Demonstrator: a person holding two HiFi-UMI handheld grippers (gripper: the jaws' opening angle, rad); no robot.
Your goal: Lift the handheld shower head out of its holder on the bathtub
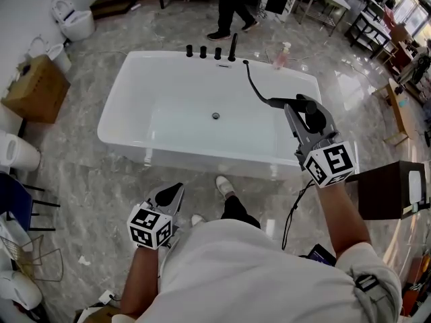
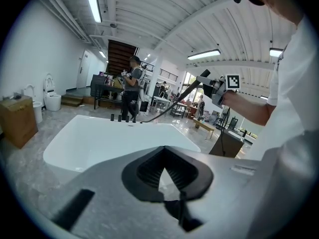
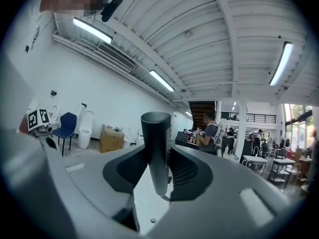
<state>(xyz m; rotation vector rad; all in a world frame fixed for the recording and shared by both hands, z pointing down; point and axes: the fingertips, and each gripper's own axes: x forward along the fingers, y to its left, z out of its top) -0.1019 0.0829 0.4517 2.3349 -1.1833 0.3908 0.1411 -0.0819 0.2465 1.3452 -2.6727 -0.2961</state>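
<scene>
The white bathtub (image 1: pixel 135 86) lies in front of me, with black fittings (image 1: pixel 203 51) along its far rim. My right gripper (image 1: pixel 304 111) is over the tub's right end, shut on the dark handheld shower head (image 1: pixel 295 103). The black hose (image 1: pixel 256 86) trails back from it to the far rim. In the right gripper view the cylindrical shower head (image 3: pixel 155 143) stands upright between the pads of the right gripper (image 3: pixel 158 158). My left gripper (image 1: pixel 170 194) hangs low by my body, short of the tub; its jaws (image 2: pixel 167 156) look shut on nothing.
A person (image 1: pixel 232 9) stands behind the tub. A pink bottle (image 1: pixel 281 56) sits on the far rim. A cardboard box (image 1: pixel 37 86), toilets (image 1: pixel 73 15) and a blue chair (image 1: pixel 17 200) line the left side. A dark cabinet (image 1: pixel 390 190) stands at my right.
</scene>
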